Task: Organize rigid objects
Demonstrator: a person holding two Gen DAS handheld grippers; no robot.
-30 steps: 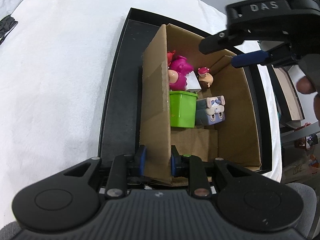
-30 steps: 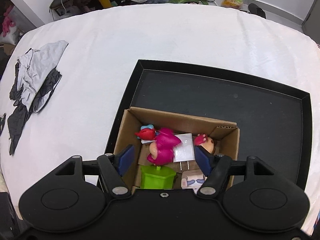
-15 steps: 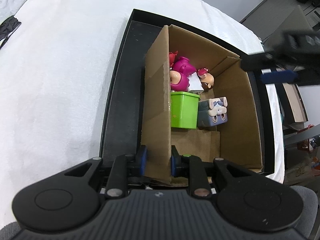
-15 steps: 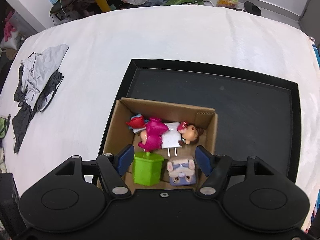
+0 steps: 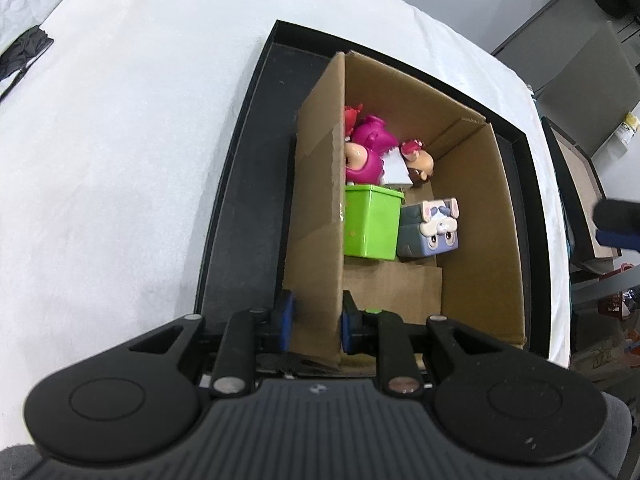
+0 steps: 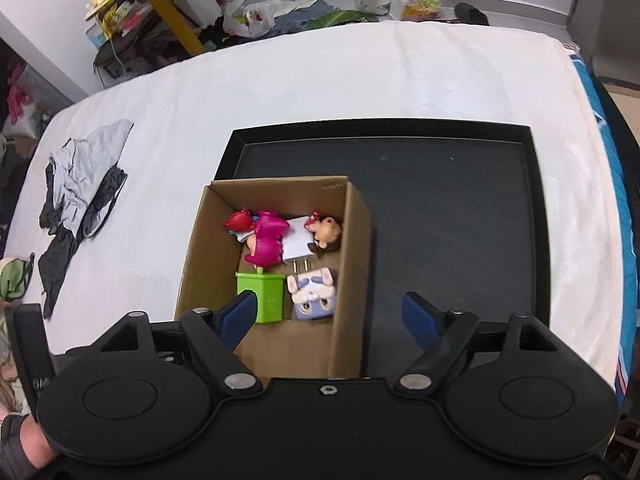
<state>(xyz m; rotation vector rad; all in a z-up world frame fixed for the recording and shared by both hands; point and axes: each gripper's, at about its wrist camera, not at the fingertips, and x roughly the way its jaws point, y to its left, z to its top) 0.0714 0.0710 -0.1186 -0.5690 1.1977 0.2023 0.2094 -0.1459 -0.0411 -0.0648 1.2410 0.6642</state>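
Risen, right gripper (image 6: pixel 331 318) fingers spread; left gripper (image 5: pixel 314 322) pinches cardboard box (image 5: pixel 320 216) wall, hiding toys partly

Even, bright overhead light fills both views, and the white cloth (image 6: pixel 360 76) comes close to washing out. Shadows are soft, deepest inside the cardboard box (image 5: pixel 472 216). Fisheye distortion bends the black tray (image 6: pixel 536 216) edges. The right hand-held gripper (image 5: pixel 616 226) shows as a blur at the frame edge, possibly from motion.
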